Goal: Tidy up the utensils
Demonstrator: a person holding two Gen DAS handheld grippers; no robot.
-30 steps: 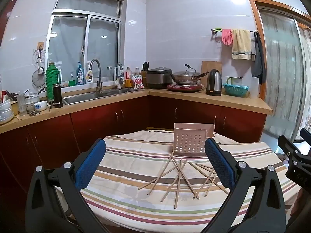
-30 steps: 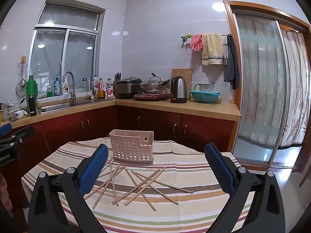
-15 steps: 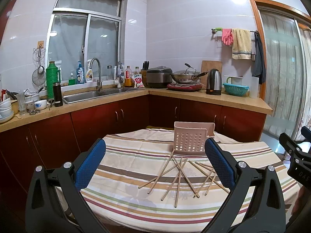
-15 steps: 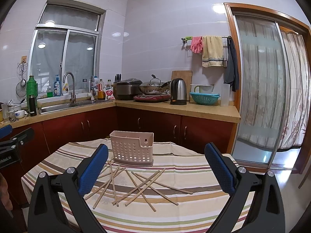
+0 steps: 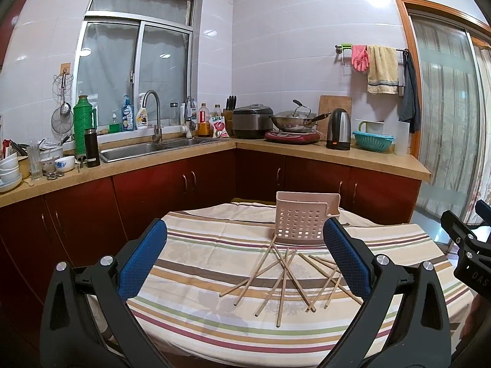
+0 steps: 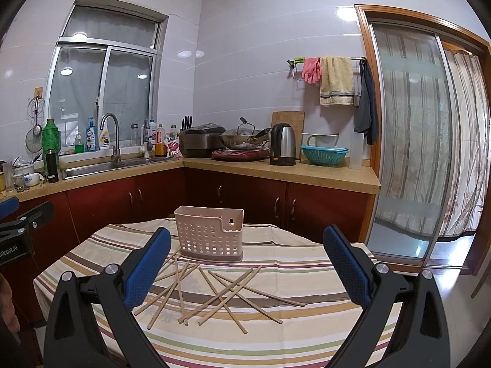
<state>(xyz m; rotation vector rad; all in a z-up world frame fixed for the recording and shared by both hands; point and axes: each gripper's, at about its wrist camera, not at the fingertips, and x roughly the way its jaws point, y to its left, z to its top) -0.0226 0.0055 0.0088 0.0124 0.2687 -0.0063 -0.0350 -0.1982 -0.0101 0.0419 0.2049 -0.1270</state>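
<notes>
While the left claw (image 5: pixel 245 256) hung with its blue, dimpled pads spread wide and empty, its view took in the round surface (image 5: pixel 196 279) under a striped cloth. A heap of thin, straight wooden chopsticks (image 5: pixel 285 279) lay crossed on the cloth, between the middle and the far edge. Just behind them, near the far edge, stood the pale pink plastic holder (image 5: pixel 302 222), a boxy basket with round holes in its wall; one stick's tip touched its base. The other claw's black frame showed at the right border.

In the right wrist view, the right claw (image 6: pixel 247 265) was also gaping and held nothing. The chopsticks (image 6: pixel 214 288) sprawled in a loose fan before the perforated holder (image 6: pixel 210 234), which stood upright toward the surface's (image 6: pixel 307 279) far edge.
</notes>
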